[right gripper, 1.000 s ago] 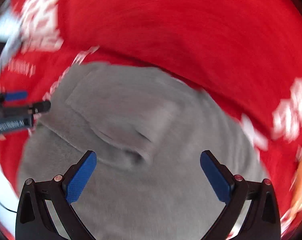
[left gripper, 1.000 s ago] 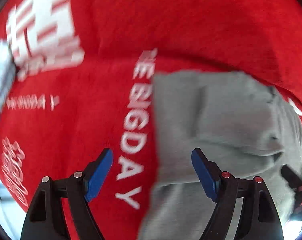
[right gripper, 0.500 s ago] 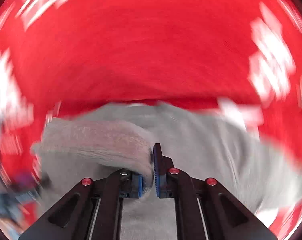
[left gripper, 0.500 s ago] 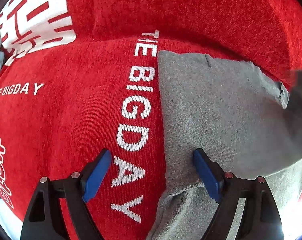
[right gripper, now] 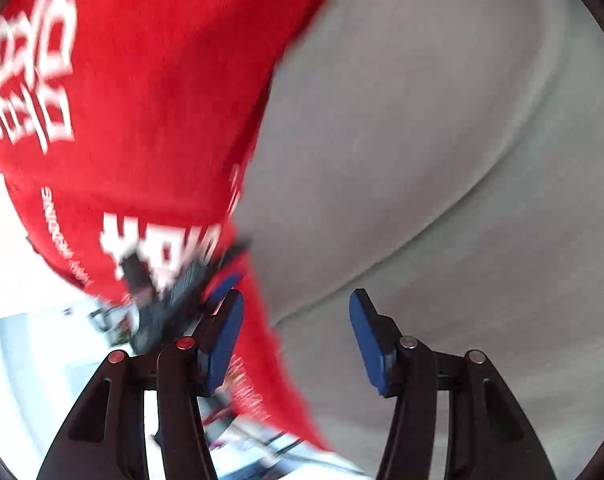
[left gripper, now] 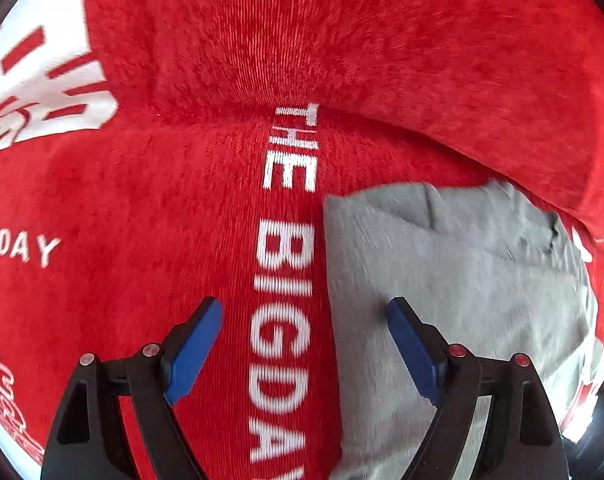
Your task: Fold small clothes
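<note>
A small grey garment (left gripper: 462,280) lies on a red plush cover (left gripper: 141,220) with white lettering. My left gripper (left gripper: 304,308) points down and stands open, straddling the garment's left edge, one blue pad over red, the other over grey. In the blurred right wrist view the grey garment (right gripper: 442,140) fills the right side, with a long crease across it. My right gripper (right gripper: 297,300) is opening over the line where grey meets the red cover (right gripper: 141,100). Its pads press on nothing.
The red cover rises in a thick fold (left gripper: 422,60) behind the garment. A dark blurred device (right gripper: 173,292) shows just left of the right gripper. Bright white ground (right gripper: 29,320) lies beyond the cover's edge at lower left.
The right gripper went from wide open to shut on a grey fold, then released it and swung away. The left gripper shifted along the garment's left edge and stayed open.
</note>
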{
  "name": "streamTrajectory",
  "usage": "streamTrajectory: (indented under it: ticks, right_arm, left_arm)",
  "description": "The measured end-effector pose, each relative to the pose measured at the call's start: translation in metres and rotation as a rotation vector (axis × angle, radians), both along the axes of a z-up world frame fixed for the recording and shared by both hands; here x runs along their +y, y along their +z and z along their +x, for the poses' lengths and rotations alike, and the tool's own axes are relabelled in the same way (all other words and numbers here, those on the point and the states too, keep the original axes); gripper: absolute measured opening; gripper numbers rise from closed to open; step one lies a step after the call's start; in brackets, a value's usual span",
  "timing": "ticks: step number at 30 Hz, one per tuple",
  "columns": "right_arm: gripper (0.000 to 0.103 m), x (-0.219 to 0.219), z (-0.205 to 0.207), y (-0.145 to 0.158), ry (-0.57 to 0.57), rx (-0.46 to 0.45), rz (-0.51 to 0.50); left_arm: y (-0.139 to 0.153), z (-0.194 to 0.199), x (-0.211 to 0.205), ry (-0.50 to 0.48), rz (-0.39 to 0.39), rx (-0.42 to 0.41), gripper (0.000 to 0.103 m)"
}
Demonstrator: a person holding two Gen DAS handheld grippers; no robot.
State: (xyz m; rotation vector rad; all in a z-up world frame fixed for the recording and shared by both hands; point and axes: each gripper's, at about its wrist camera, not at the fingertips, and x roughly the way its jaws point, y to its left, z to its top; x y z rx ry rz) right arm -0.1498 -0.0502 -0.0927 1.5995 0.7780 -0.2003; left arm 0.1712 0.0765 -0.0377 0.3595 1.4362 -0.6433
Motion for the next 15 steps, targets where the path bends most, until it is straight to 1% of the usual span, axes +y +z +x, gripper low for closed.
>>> streamTrajectory:
  ticks: [2, 3, 4, 5, 6, 7, 8, 9, 11, 12, 14, 15]
  right_arm:
    - [0.059, 0.027, 0.031, -0.016, -0.001, -0.012, 0.048]
    - [0.059, 0.032, 0.039, -0.021, -0.008, -0.005, 0.056]
    - [0.059, 0.038, 0.047, -0.029, -0.027, 0.011, 0.071]
    - [0.058, 0.04, 0.049, -0.032, -0.043, 0.011, 0.082]
    - [0.048, 0.043, 0.052, -0.036, -0.08, 0.009, 0.103]
    - [0.035, 0.042, 0.053, -0.037, -0.091, 0.005, 0.11]
    - [0.006, 0.044, 0.055, -0.037, -0.094, -0.009, 0.127]
    - [0.007, 0.047, 0.062, -0.038, -0.088, -0.033, 0.144]
    - [0.007, 0.058, 0.081, -0.035, -0.048, -0.062, 0.127]
    - [0.007, 0.066, 0.091, -0.037, -0.032, -0.066, 0.123]
    - [0.007, 0.073, 0.107, -0.043, -0.006, -0.057, 0.126]
    - [0.007, 0.079, 0.113, -0.051, 0.015, -0.034, 0.119]
  left_arm:
    - [-0.007, 0.005, -0.004, -0.005, 0.012, 0.028, 0.085]
    - [-0.01, 0.006, -0.005, -0.003, 0.016, 0.042, 0.085]
    - [-0.012, 0.008, -0.005, 0.004, 0.015, 0.049, 0.081]
    - [-0.012, 0.011, -0.006, 0.007, 0.008, 0.037, 0.065]
    - [-0.007, 0.012, -0.007, -0.01, -0.025, 0.032, 0.051]
    - [-0.005, 0.014, -0.008, -0.025, -0.059, 0.054, 0.013]
    - [-0.002, 0.016, -0.008, -0.034, -0.089, 0.095, 0.005]
    - [0.002, 0.017, -0.008, -0.042, -0.09, 0.089, 0.005]
    - [0.008, 0.019, -0.006, -0.082, -0.09, 0.047, 0.004]
    - [0.008, 0.022, -0.003, -0.095, -0.078, 0.021, 0.003]
    - [0.0, 0.032, 0.004, -0.085, -0.059, 0.018, 0.003]
    - [-0.008, 0.043, 0.009, -0.071, -0.051, 0.023, 0.003]
